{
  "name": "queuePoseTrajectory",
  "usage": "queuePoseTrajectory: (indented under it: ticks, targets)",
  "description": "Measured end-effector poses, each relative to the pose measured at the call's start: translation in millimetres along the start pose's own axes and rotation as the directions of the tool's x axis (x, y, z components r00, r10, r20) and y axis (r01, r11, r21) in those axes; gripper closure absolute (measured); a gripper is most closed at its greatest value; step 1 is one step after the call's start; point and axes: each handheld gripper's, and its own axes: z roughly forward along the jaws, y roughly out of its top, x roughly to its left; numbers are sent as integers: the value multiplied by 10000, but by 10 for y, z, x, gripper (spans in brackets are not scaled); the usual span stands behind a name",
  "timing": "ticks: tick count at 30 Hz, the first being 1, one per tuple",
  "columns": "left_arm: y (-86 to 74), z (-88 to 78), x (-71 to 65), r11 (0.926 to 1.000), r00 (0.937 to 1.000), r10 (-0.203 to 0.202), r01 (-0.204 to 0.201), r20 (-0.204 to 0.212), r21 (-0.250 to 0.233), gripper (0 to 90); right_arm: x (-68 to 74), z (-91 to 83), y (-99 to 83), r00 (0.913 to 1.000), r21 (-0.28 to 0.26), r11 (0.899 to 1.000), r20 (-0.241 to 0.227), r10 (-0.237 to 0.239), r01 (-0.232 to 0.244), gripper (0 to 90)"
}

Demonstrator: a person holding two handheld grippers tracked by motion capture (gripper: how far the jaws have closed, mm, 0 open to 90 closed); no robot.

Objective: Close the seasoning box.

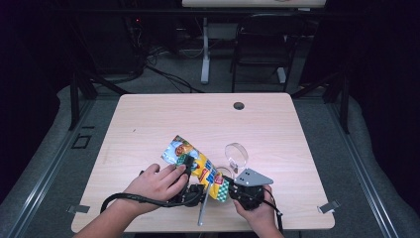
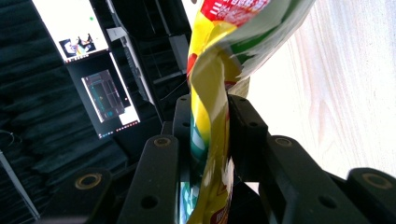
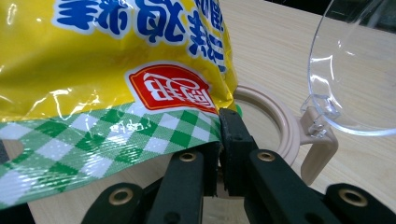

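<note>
Dark room, pale wood table point(image 1: 148, 124). Snack bag point(image 1: 198, 166) held just above near edge, beside open-lidded jar point(image 1: 236, 157). Left gripper point(image 2: 210, 135) clamps bag edge; right gripper point(image 3: 219, 135) pinches checkered corner, jaws nearly shut. Likely tearing open: keep both grips firm, pull apart steadily, aim opening toward jar.

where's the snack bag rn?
The snack bag is near the table's front edge in the high view, held between both grippers: left gripper clamps mid-bag, right gripper its checked end, beside the clear-lidded container.
</note>
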Motion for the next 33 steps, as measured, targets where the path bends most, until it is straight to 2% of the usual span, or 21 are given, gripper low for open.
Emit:
queuePoseTrajectory:
  ticks: [12, 29, 33]
  targets:
    - [22, -12, 21, 9999, 9999, -99, 100, 89, -135, 754, -20, -2, -6, 10000, 73, 10000, 45, 61, -61, 868]
    - [39, -17, 61, 9997, 9998, 174, -174, 1, -172, 761, -29, -4, -8, 10000, 104, 9999, 22, 54, -54, 869]
    - [45, -19, 77, 9996, 9997, 239, -237, 101, -163, 764, -34, -4, -10, 10000, 90, 9999, 4, 70, -70, 869]
